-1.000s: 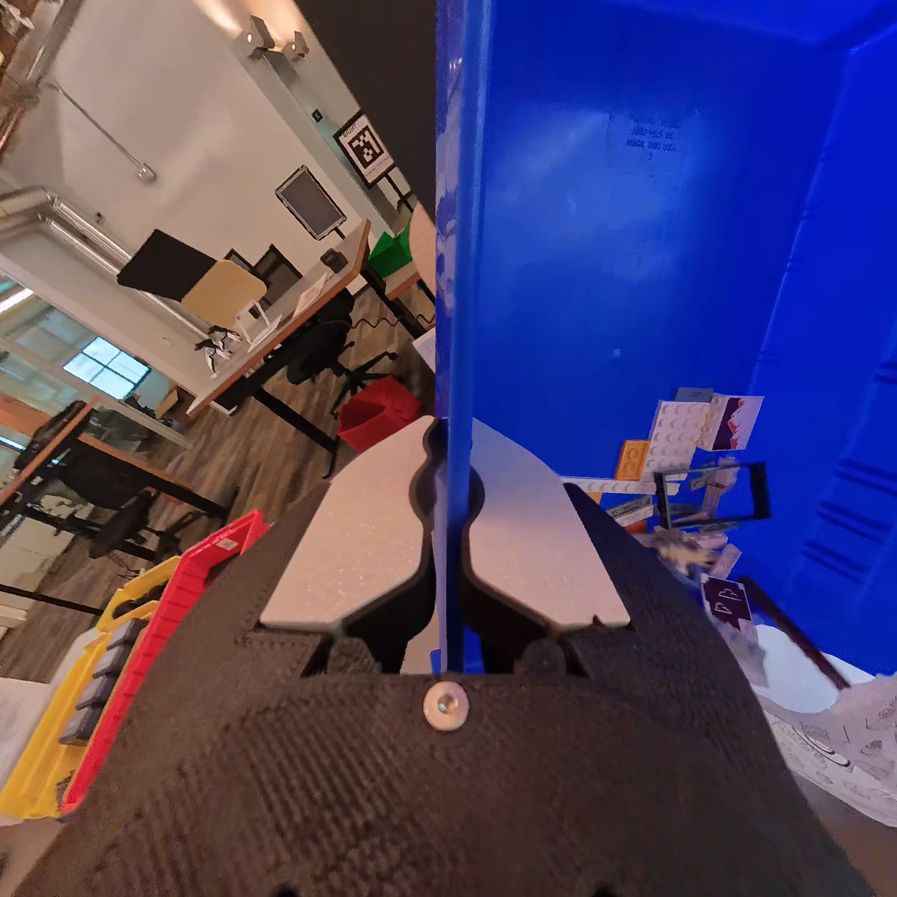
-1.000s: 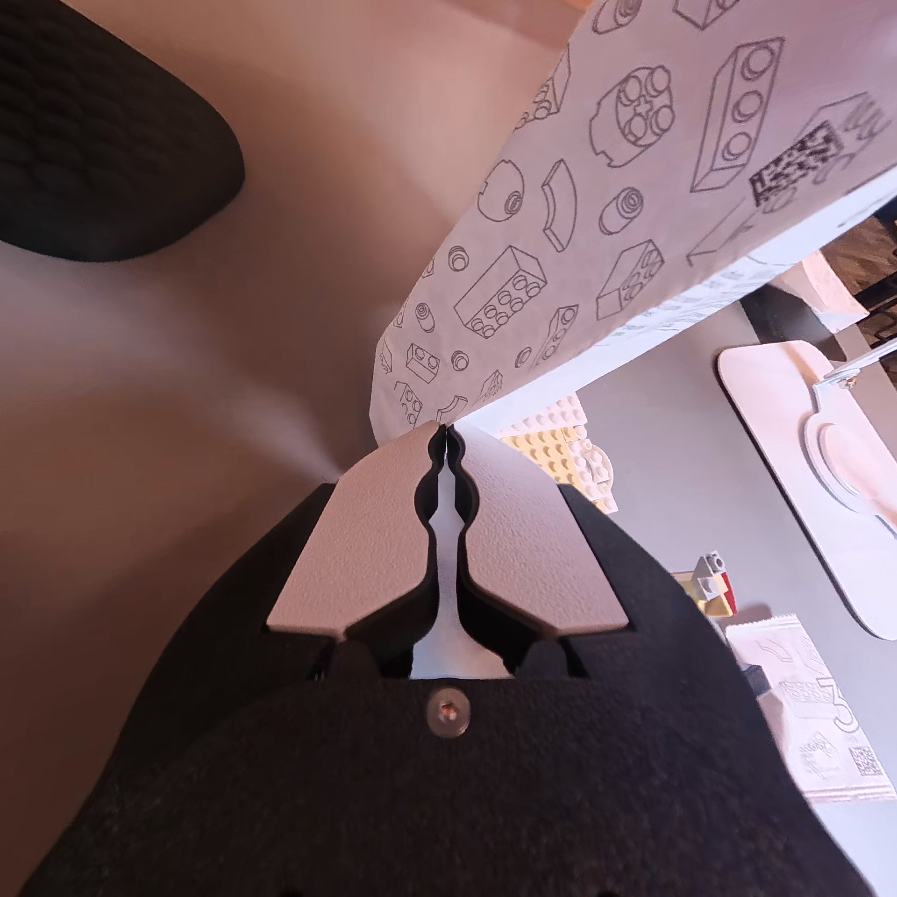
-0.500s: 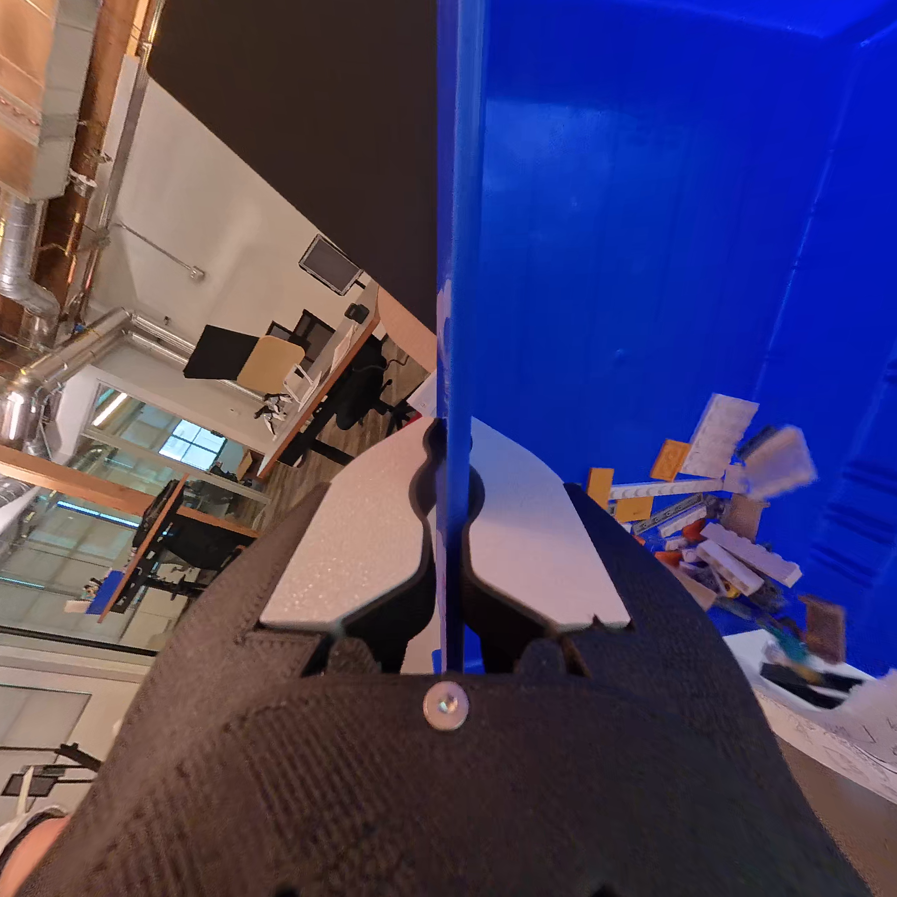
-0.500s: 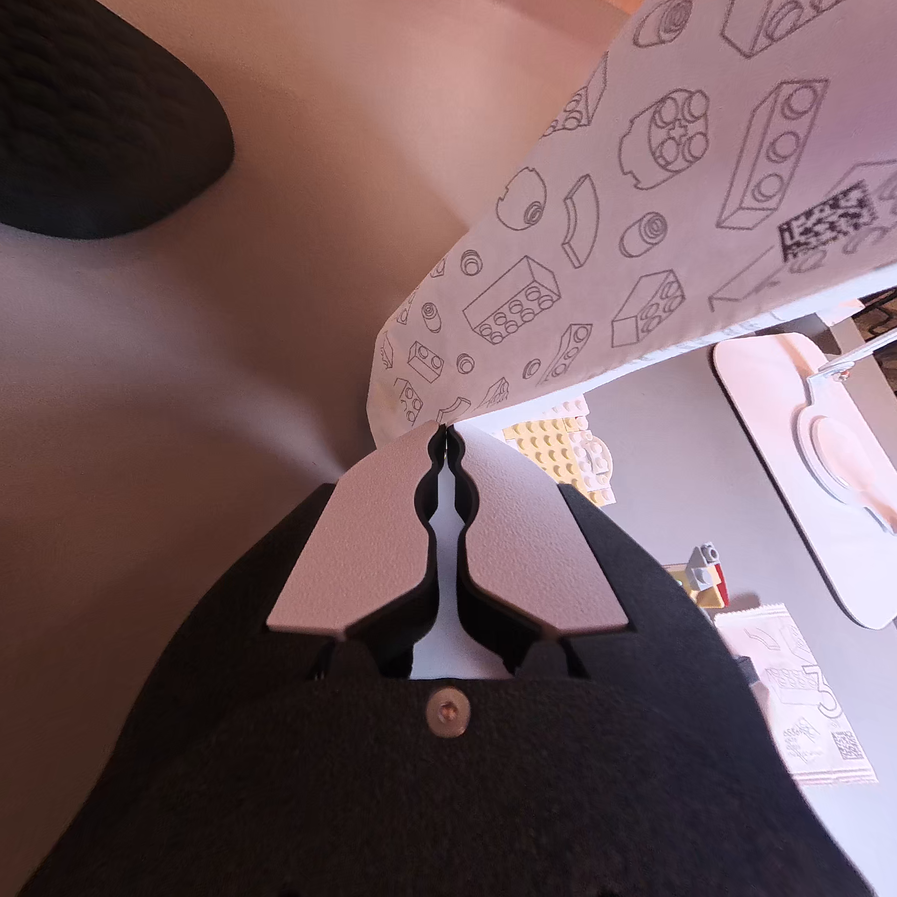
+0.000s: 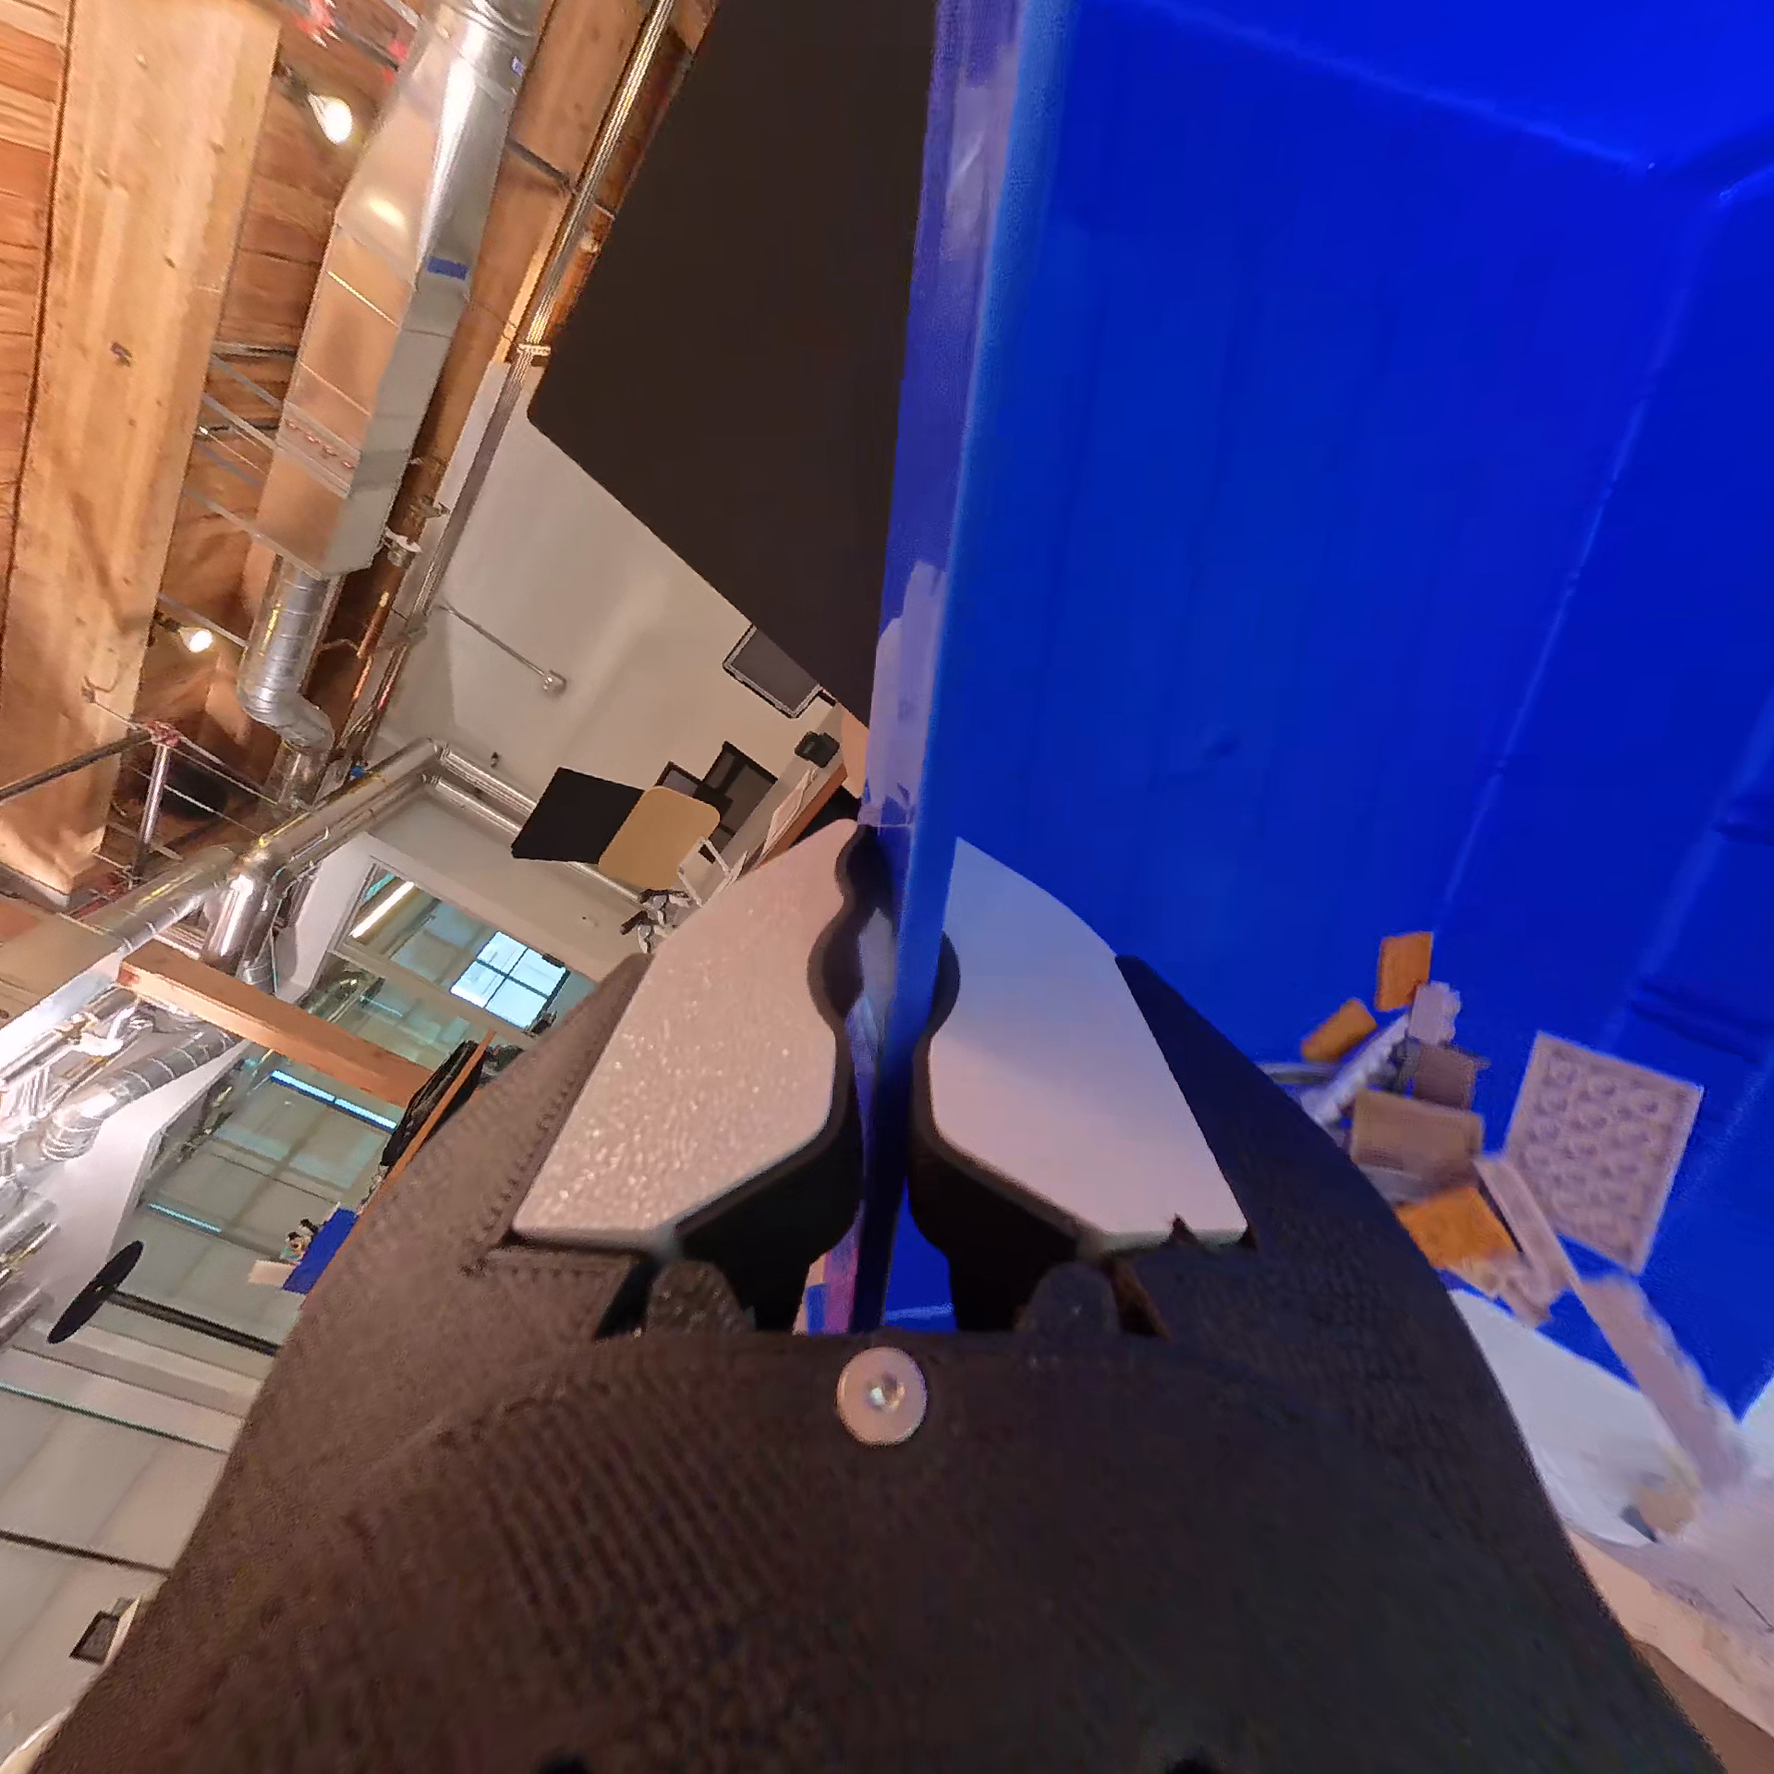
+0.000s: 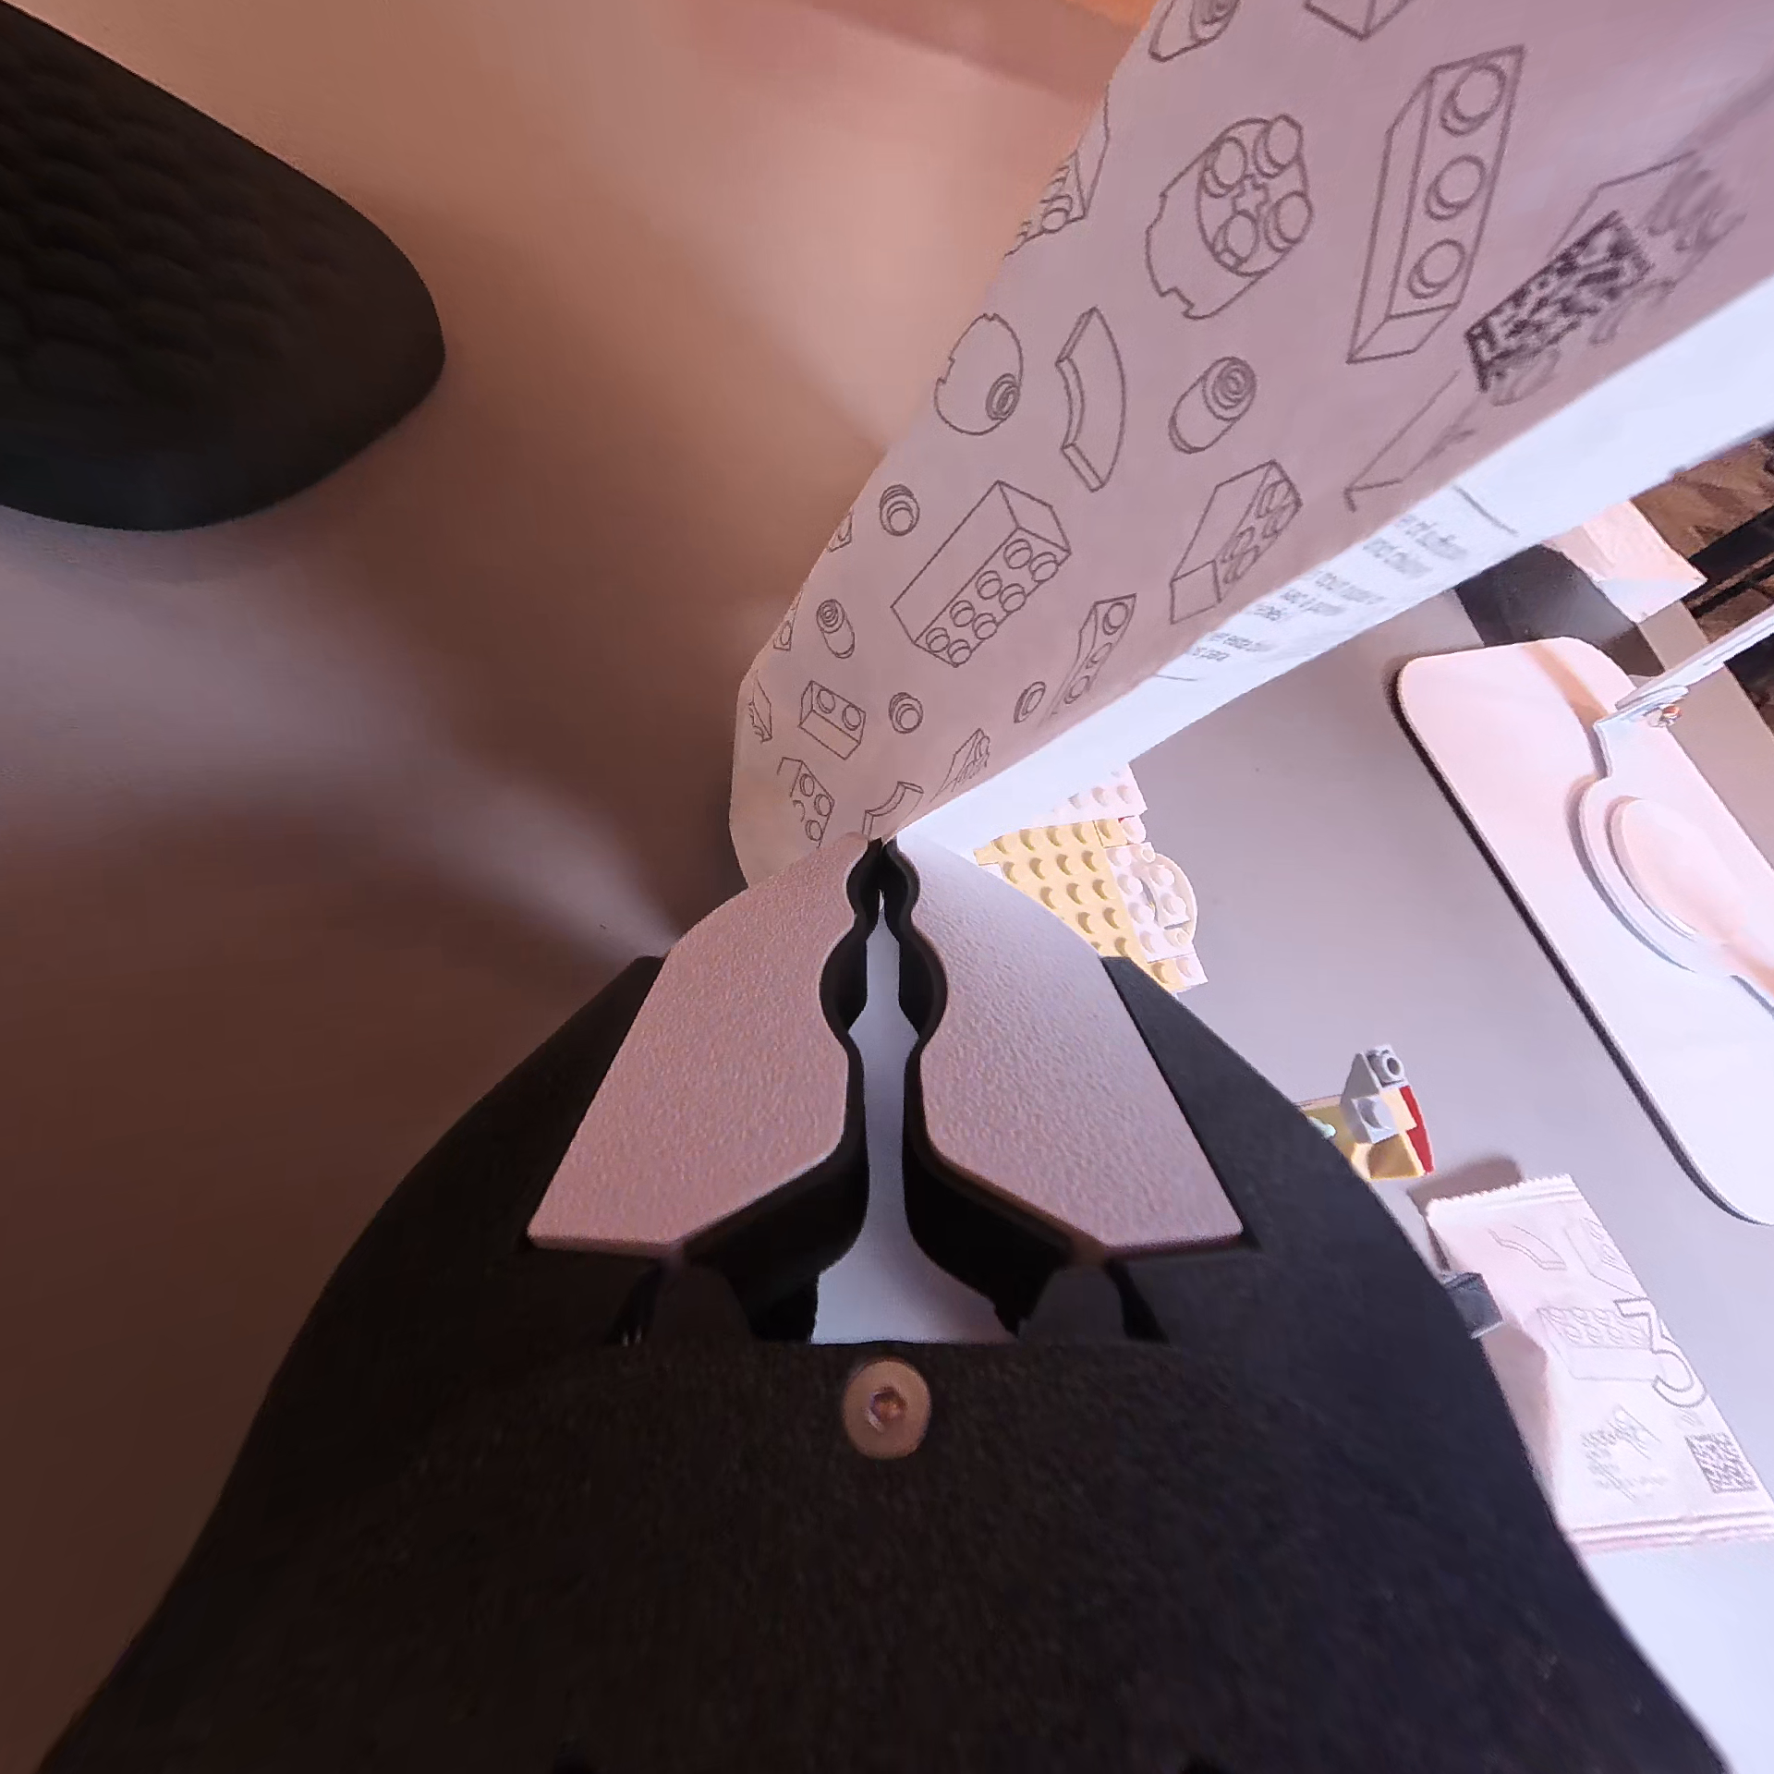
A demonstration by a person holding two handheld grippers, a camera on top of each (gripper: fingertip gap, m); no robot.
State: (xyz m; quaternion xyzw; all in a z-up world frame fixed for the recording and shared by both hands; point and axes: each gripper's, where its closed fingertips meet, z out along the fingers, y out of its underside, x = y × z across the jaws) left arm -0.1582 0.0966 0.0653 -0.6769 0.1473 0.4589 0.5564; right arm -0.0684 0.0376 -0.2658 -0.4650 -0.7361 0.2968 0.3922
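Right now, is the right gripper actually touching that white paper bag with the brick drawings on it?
Touching. The right wrist view shows the right gripper shut on the paper bag's lower corner, with the sheet running straight out from between the closed fingertips.

Small printed lines and a square code are borne by the white paper bag [image 6: 1248,403], too blurred to be read. A large numeral and another square code are printed on a flat paper bag [image 6: 1622,1382] on the table.
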